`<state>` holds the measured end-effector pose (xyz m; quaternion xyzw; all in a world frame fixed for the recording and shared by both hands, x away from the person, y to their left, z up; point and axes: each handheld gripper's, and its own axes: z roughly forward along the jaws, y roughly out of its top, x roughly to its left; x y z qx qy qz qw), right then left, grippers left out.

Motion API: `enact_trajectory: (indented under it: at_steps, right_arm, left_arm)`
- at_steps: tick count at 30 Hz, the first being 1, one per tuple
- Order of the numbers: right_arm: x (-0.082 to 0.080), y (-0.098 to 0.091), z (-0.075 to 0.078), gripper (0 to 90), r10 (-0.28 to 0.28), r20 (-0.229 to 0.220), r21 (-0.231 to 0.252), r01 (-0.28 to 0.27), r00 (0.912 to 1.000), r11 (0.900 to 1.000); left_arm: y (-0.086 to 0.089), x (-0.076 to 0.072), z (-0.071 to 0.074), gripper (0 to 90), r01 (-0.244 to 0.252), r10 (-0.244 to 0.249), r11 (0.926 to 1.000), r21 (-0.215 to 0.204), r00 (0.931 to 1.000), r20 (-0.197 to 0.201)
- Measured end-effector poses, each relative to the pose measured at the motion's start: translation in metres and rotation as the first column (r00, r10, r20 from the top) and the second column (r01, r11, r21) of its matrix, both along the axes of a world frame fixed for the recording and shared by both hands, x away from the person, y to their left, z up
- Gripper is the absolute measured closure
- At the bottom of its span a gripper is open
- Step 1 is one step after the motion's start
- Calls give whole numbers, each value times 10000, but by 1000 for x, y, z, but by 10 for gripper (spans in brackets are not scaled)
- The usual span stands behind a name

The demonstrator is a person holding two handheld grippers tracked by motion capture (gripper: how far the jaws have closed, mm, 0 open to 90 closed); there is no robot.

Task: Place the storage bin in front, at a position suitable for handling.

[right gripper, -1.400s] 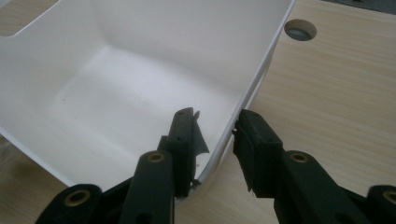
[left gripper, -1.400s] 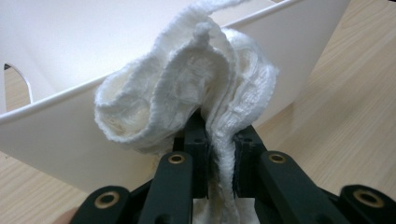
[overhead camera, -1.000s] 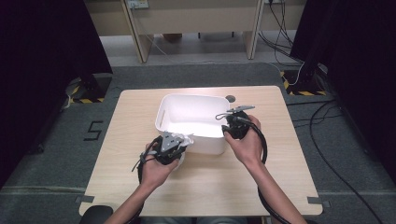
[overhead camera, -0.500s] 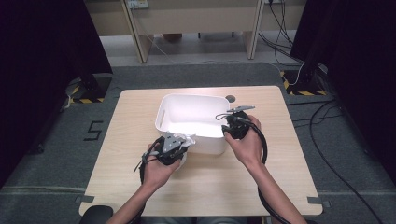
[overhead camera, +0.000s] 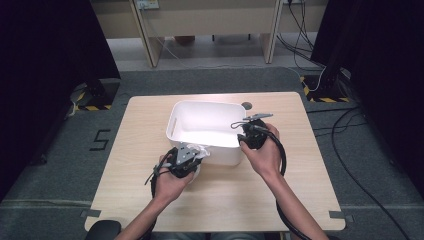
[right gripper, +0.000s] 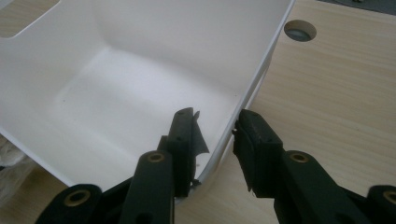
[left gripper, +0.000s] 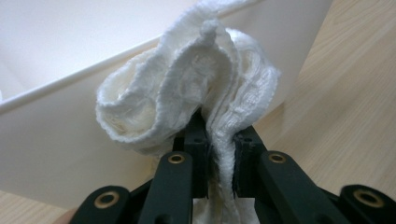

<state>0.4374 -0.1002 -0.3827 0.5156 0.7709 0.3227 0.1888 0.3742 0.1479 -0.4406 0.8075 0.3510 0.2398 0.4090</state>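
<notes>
While both hands rest: cloth and bin gripped.
Left gripper [left gripper: 219, 161] pinches white cloth [left gripper: 187, 93] at the near wall; right gripper [right gripper: 215, 140], half-open, straddles the white bin's [right gripper: 261, 70] right rim.

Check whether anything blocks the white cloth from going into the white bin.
Only the bin's near wall: the cloth, clamped in the left gripper, sits just outside it at rim level. The bin's interior looks empty. The right gripper straddles its right rim.

A light wooden table [overhead camera: 300, 175] on grey floor carries a white plastic tub [overhead camera: 175, 122] near its middle, with a round cable hole [overhead camera: 246, 106] just behind the tub
</notes>
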Motion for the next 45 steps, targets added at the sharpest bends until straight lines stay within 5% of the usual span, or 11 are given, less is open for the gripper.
enact_trajectory:
  at_steps: [45]
  right_arm:
    - [0,0,0,681,-1,18,-15,1,10000,10000]
  left_arm:
    - [-2,6,-27,795,66,-34,9984,555,9984,-573]
